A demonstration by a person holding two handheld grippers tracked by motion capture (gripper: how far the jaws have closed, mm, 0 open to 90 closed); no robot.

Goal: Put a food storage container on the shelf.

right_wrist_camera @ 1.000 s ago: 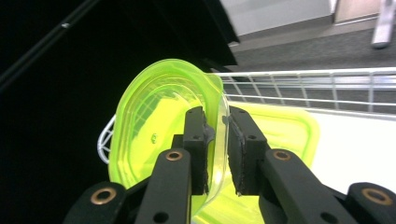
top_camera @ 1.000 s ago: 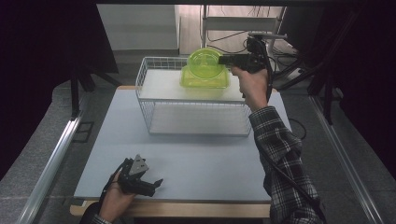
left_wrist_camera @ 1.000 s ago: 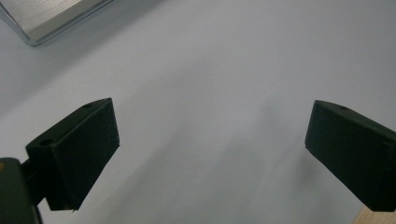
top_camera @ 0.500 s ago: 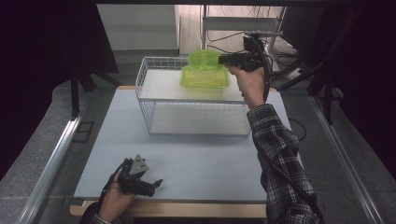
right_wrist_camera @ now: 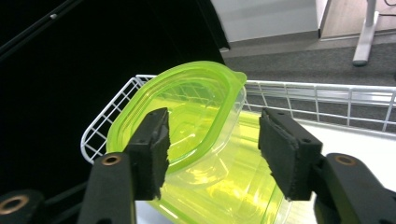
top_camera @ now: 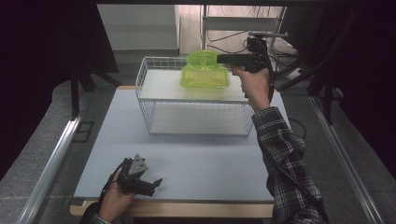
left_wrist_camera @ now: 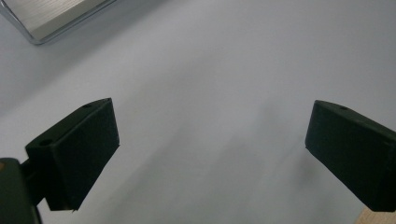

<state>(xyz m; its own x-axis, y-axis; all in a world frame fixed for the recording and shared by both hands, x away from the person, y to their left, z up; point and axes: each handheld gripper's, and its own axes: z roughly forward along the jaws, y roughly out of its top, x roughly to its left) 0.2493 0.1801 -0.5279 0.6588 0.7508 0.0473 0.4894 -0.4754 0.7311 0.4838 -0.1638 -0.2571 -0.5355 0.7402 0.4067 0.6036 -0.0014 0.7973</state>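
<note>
The green lid (top_camera: pixel 201 59) leaned tilted on the rim of the green tub (top_camera: pixel 205 77), which sat in the far part of the white wire basket (top_camera: pixel 196 122) at the back of the table (top_camera: pixel 93 158).

At the near left edge of the table, the left gripper (top_camera: pixel 154 183) rested in the person's hand with its jaws spread wide and nothing between them; in the left gripper view there was just bare tabletop under the pads. It was well apart from the basket.

To the right, over the basket's far corner, the right gripper (top_camera: pixel 219 59) pointed level at the lid. Its jaws had just been opening, and in the right gripper view the pads (right_wrist_camera: pixel 150 151) stood clear on either side of the lid's edge, not pressing it, so the lid was loose.

The risk seemed to lie there: the lid was only propped, not seated, so it could slide off the tub into the basket or against the wire wall. Pulling the gripper back carelessly could catch the rim on a pad and drag the lid, or tip the light tub with it. A push down on one side alone would probably rock the lid rather than close it.

No brand, label or writing could be read on the lid, tub, basket or grippers.
</note>
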